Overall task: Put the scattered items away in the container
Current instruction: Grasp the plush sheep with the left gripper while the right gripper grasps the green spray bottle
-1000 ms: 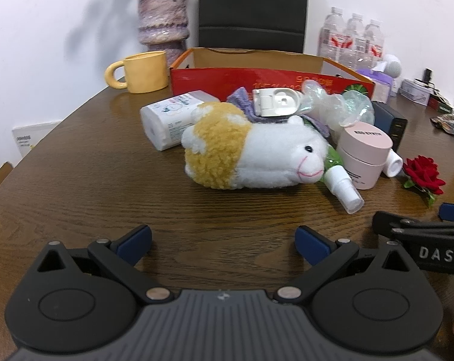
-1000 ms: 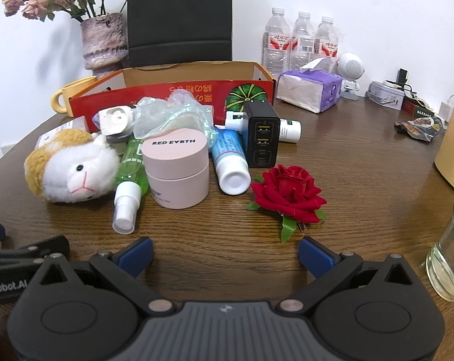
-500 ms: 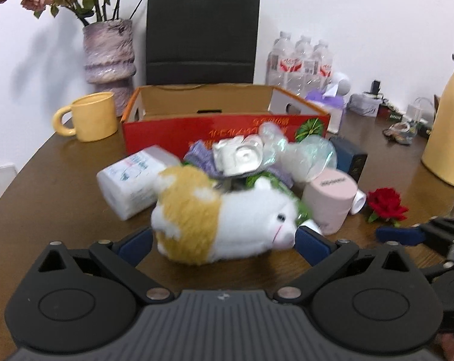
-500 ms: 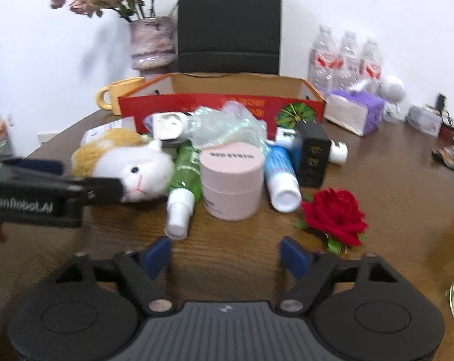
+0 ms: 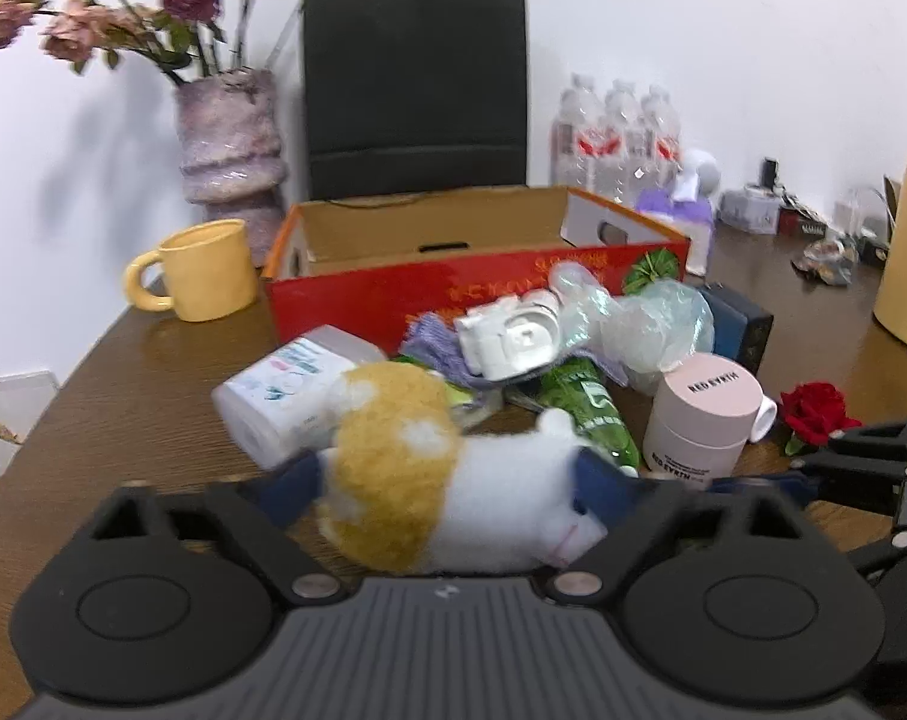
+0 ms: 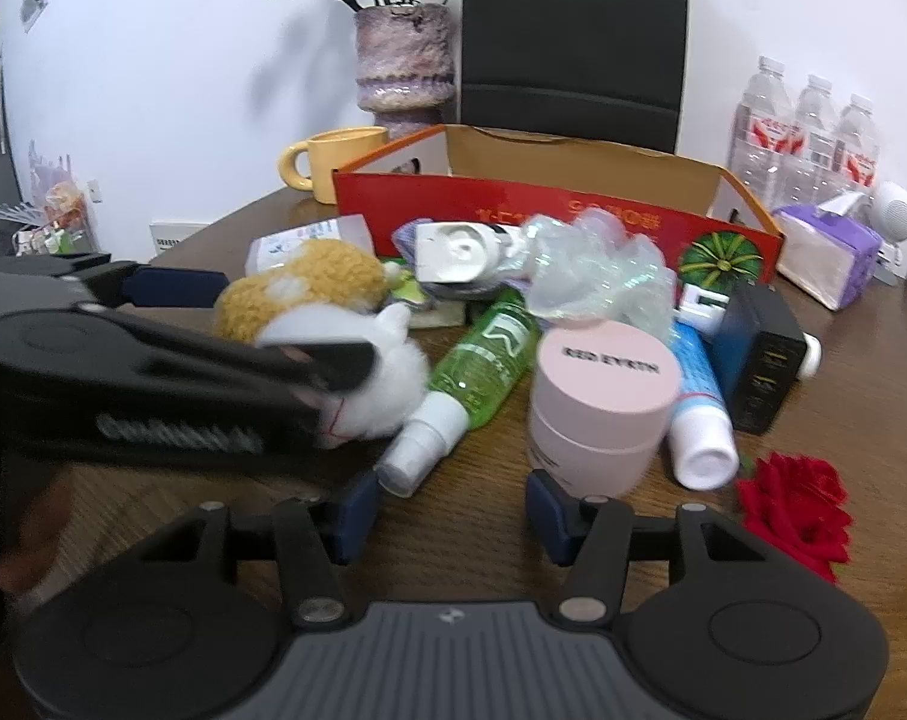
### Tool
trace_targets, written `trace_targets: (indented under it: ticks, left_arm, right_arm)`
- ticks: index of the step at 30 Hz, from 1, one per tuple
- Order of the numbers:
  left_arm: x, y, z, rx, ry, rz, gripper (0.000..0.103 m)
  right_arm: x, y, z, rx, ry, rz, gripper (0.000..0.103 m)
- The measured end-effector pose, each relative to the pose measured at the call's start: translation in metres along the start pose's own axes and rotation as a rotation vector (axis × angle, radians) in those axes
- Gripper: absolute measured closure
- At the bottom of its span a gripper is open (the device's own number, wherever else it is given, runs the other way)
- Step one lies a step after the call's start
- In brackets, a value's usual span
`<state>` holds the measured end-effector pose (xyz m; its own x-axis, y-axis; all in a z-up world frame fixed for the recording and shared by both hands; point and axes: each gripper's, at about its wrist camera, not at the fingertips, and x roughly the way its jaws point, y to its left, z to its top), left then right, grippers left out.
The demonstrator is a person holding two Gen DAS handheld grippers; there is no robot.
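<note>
1. The left gripper (image 5: 447, 480) has just been closing, and its blue pads now press the two flanks of the plush toy (image 5: 453, 480) at lower centre of the left view; a second ago it stood wide with the toy well ahead of it. The toy looks gripped, but I cannot tell whether it is off the bench (image 5: 123, 396).
2. The right gripper (image 6: 447, 507) has also just been closing. It stands about half open with nothing between its pads; the pink jar (image 6: 600, 408) sits just beyond its right pad and the green spray bottle's (image 6: 477, 372) white cap just beyond its left.
3. For the task this likely means the first item is in hand, and the jar looks the probable next pick.
4. The red box (image 5: 471, 294), at centre of the left view, is open on top and shows nothing inside.
5. The pile crowds the box's near wall, so the toy must rise over both pile and wall.
6. The yellow mug (image 5: 201, 270) and vase (image 5: 231, 144) stand close left of the box.
7. In the right view the left gripper crosses the left side, so the two are near each other.
</note>
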<state>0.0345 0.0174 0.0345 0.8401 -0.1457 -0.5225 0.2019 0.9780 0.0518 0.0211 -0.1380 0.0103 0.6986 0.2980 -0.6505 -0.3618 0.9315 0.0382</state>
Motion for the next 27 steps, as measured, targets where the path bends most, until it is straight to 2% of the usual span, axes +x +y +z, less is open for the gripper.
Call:
trace_targets:
  ticks: [1, 2, 7, 10, 11, 13, 14, 15, 16, 17, 18, 22, 26, 27]
  left_arm:
    - [-0.006, 0.002, -0.001, -0.004, 0.002, 0.021, 0.062]
    - [-0.01, 0.005, -0.003, -0.008, 0.004, 0.028, 0.064]
    - [-0.022, 0.009, -0.011, 0.002, 0.04, 0.002, 0.063]
    - [-0.028, 0.005, -0.011, 0.031, 0.063, -0.046, 0.051]
    - [-0.03, 0.002, -0.011, 0.036, 0.068, -0.062, 0.051]
    - [-0.043, 0.0, -0.008, 0.04, 0.052, -0.104, 0.061]
    - [-0.051, -0.001, -0.006, 0.041, 0.04, -0.125, 0.061]
    - [-0.058, -0.001, -0.003, 0.038, 0.022, -0.137, 0.049]
    - [-0.061, 0.002, 0.0, 0.023, 0.005, -0.129, 0.019]
    - [-0.059, 0.005, 0.003, 0.0, -0.007, -0.112, 0.005]
    - [-0.051, 0.008, 0.007, -0.025, -0.003, -0.091, 0.0]
    - [-0.001, 0.018, 0.024, -0.152, 0.091, 0.004, 0.0]
    - [0.034, 0.017, 0.03, -0.173, 0.166, 0.027, 0.001]
    - [0.034, 0.017, 0.029, -0.188, 0.163, 0.009, 0.009]
  right_arm:
    - [-0.003, -0.002, -0.001, 0.009, -0.004, 0.004, 0.048]
    - [-0.007, -0.005, -0.002, 0.022, -0.007, 0.009, 0.048]
    - [-0.008, -0.015, -0.004, 0.055, -0.012, 0.028, 0.048]
    - [-0.004, -0.008, -0.001, 0.04, -0.017, 0.038, 0.051]
    - [-0.003, -0.006, 0.0, 0.037, -0.018, 0.027, 0.059]
    - [-0.002, -0.003, 0.001, 0.031, -0.017, 0.004, 0.073]
    - [-0.003, -0.003, 0.001, 0.028, -0.012, -0.011, 0.077]
    - [-0.005, -0.004, -0.001, 0.024, -0.009, -0.025, 0.078]
    - [-0.008, -0.006, -0.003, 0.025, -0.007, -0.032, 0.078]
    - [-0.011, -0.008, -0.005, 0.03, -0.002, -0.033, 0.077]
    - [-0.014, -0.011, -0.007, 0.037, 0.0, -0.032, 0.077]
    - [-0.019, -0.011, -0.01, 0.044, -0.011, -0.022, 0.076]
    - [-0.021, -0.007, -0.009, 0.035, -0.024, 0.0, 0.072]
    - [-0.021, -0.007, -0.009, 0.035, -0.025, 0.004, 0.071]
